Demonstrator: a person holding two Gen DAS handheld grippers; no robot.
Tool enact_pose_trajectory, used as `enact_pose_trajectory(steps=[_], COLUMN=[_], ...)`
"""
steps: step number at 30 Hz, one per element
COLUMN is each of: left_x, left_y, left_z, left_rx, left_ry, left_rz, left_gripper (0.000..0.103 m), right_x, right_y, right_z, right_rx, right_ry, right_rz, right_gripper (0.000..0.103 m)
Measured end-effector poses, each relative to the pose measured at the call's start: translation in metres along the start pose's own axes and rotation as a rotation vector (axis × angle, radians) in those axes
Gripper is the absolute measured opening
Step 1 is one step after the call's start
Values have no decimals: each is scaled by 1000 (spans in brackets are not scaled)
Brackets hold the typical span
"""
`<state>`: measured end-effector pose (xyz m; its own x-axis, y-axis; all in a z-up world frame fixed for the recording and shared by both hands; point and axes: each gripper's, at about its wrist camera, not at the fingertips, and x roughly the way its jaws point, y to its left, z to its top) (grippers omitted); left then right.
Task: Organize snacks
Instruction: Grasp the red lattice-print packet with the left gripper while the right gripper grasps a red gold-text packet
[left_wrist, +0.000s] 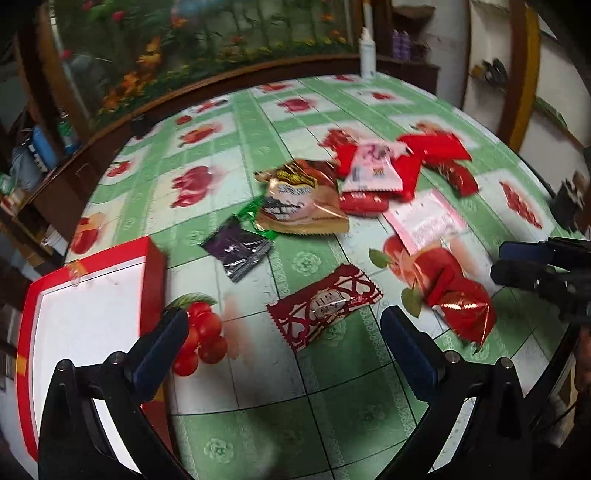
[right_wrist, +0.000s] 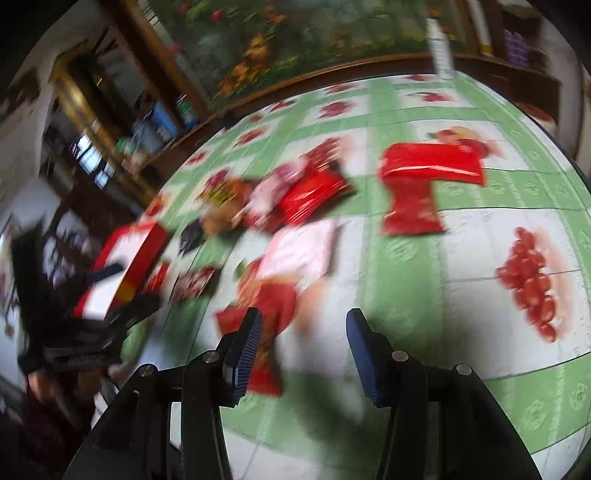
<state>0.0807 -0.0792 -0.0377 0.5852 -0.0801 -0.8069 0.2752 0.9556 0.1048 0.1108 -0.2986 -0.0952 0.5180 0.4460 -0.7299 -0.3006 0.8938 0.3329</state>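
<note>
The left tongs (left_wrist: 284, 332) gape at their widest with nothing in them, angled down at a dark red heart-patterned packet (left_wrist: 324, 305) lying flat on the bench (left_wrist: 332, 406) just ahead, between the jaws' line; its long axis runs slantwise, lower left to upper right. The red-rimmed box (left_wrist: 85, 295) sits close on the left. The right tongs (right_wrist: 303, 347) stand half open and hold nothing; a red wrapper (right_wrist: 266, 317) lies just ahead, blurred. More packets (left_wrist: 306, 195) scatter farther back. A green fruit-printed cloth covers the bench, and cluttered shelves and a flower picture stand behind.
</note>
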Motion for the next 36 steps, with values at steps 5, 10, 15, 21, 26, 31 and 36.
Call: enact_pose_trajectory(steps=[5,10,15,21,26,31,36], left_x=[16,29,45,50,46,38,32], left_y=[5,-6,8,13,3,-11,-19], left_z=[11,19,13,8,9,6,0], left_rx=[85,125,73,42,94,135,89], left_ry=[-6,7,85,108,95,82,68], left_rz=[-47,-103,-228,-235,-216,-255,-255], left_gripper=[103,103,102,76,45,36,35], right_x=[3,11,14,18,18,18,17], right_y=[29,36,40,48,48,47,46], right_z=[-10,-13,-16,-18,-19,-19,-19], right_rx=[-58,-72,-105,-154,-150,-144,-155], right_ry=[74,94,77,71,74,72,75], right_rz=[-50,-98,-120,-154,-146,-146,-156], right_gripper=[50,51,48,48,48,45,41])
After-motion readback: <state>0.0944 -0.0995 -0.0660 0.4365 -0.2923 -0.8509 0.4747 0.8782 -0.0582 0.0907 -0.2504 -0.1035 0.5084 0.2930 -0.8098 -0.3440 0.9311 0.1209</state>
